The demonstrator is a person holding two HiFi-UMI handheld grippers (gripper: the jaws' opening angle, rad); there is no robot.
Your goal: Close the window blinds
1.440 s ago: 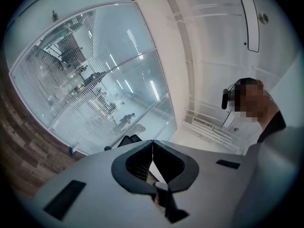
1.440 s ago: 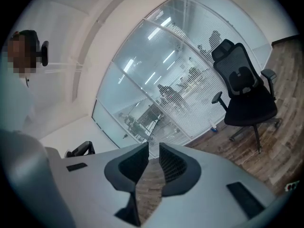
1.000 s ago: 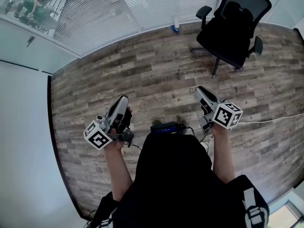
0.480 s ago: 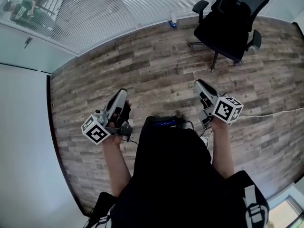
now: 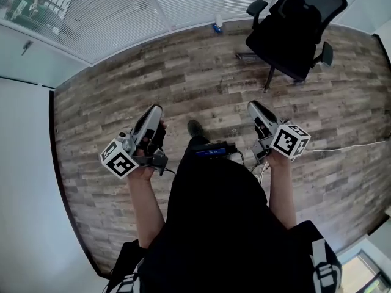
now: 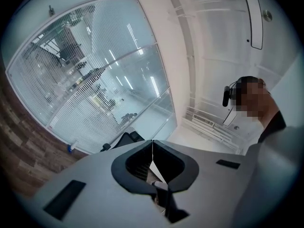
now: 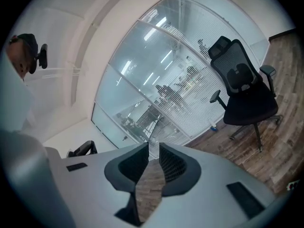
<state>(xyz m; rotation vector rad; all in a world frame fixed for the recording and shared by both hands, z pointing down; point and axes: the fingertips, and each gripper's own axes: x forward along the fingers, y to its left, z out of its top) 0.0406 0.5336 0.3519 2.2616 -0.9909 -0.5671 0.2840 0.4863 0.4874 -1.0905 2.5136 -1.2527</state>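
At floor level beside the glazed wall, head view: a person in a black top stands on the grey-brown wood-plank floor (image 5: 201, 78) with a handheld tool in each hand. The grey left gripper (image 5: 156, 110), marker cube at its rear, is held out ahead of the left hip and points toward the glazing. In the left gripper view its jaws are clenched tip to tip with nothing between them. The grey right gripper (image 5: 254, 107) is held out at the same level on the other side, also aimed at the glazing. In the right gripper view its black ribbed pads (image 7: 172, 164) stand a narrow gap apart, released, and only floor shows through the gap. The white horizontal-slat window blinds (image 5: 122, 11) run along the far edge of the floor behind glass panes, well apart from both grippers, neither of which touches them. The slats are angled enough that a room beyond shows through in stripes. A black mesh office chair on castors (image 5: 296, 23) stands on the floor near the blinds, ahead of the right gripper. A small white-and-blue object (image 5: 217, 27) sits at the foot of the glazing just left of the chair, too small to identify. A thin white cable (image 5: 348, 146) trails across the planks to the right. A plain white wall panel (image 5: 24, 182) bounds the floor on the left.
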